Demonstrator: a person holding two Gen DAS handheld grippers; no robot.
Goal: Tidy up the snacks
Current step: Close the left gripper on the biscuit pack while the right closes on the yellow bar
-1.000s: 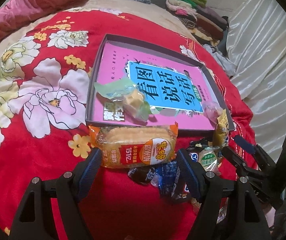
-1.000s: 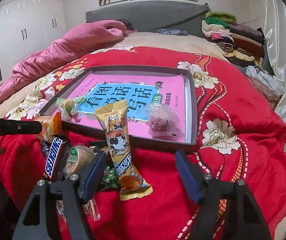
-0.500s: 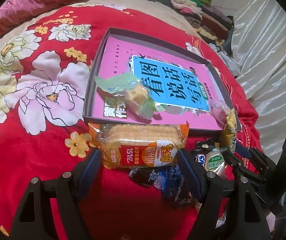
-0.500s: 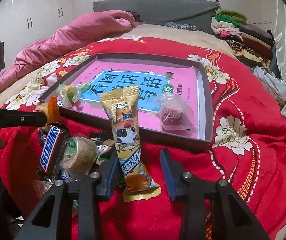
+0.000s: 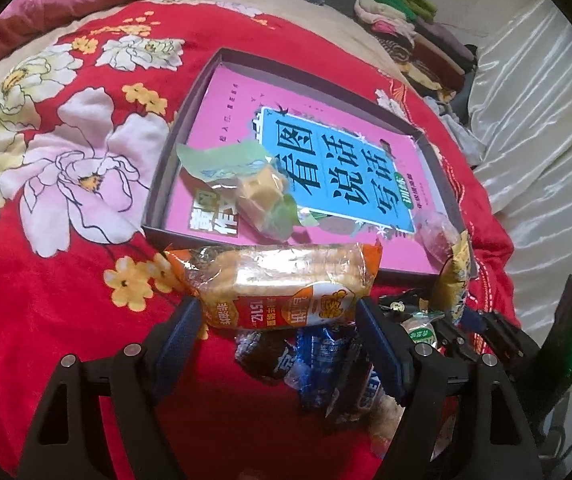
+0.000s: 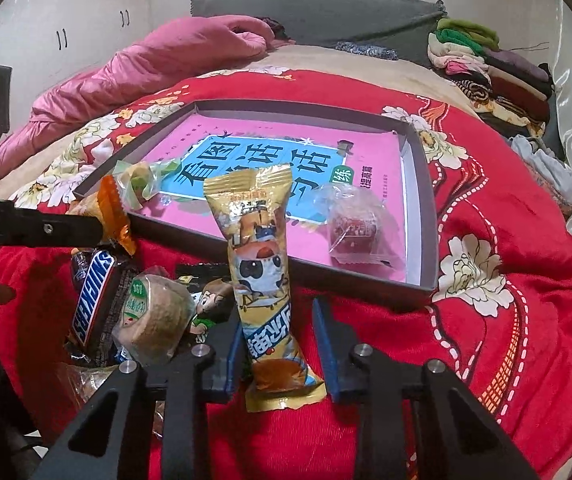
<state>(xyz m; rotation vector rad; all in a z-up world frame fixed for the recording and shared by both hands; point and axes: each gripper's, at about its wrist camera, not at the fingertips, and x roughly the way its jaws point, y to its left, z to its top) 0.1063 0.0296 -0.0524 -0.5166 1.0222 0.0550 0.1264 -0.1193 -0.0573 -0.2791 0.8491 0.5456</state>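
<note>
The left gripper [image 5: 275,312] holds the orange rice-cracker pack [image 5: 273,284] across its wide-set jaws, lifted slightly higher than a second ago, just before the tray [image 5: 157,236]. The right gripper [image 6: 275,344] has just been closing; its jaws now stand narrow around the yellow snack packet [image 6: 261,264], left pad touching, right pad a little apart, the packet tilted upright against the tray [image 6: 422,216]
</note>
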